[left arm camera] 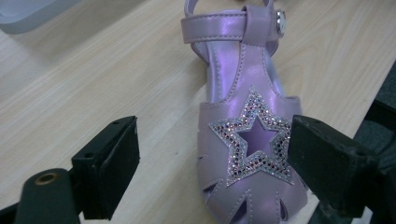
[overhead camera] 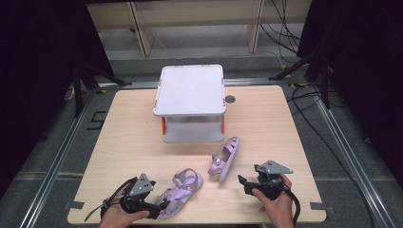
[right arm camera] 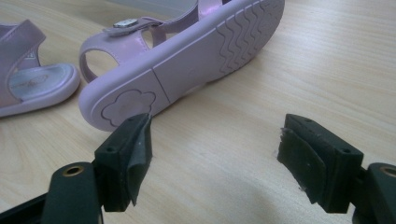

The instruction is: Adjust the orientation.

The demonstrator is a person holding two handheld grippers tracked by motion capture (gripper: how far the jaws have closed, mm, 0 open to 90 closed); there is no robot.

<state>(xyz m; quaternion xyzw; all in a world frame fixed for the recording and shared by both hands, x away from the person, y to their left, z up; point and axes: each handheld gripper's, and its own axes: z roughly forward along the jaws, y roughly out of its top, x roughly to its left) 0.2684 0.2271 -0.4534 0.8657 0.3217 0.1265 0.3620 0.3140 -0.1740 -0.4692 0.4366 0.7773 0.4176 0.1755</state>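
Two purple children's sandals lie on the wooden table (overhead camera: 128, 133). One sandal (overhead camera: 182, 191) stands upright near the front edge, and its star-decorated toe (left arm camera: 252, 154) sits between the spread jaws of my left gripper (overhead camera: 160, 206) (left arm camera: 212, 144), which is open. The right jaw is close against the toe's side. The other sandal (overhead camera: 225, 158) lies on its side with the ribbed sole (right arm camera: 187, 60) facing my right gripper (overhead camera: 241, 183) (right arm camera: 217, 144). That gripper is open just short of its heel, holding nothing. The first sandal's heel (right arm camera: 32, 86) shows at the left.
A white two-tier shelf (overhead camera: 190, 90) with orange posts stands at the middle back of the table; its corner (left arm camera: 28, 11) shows in the left gripper view. The front table edge runs just below both hands. Cables and dark stands lie beyond the table.
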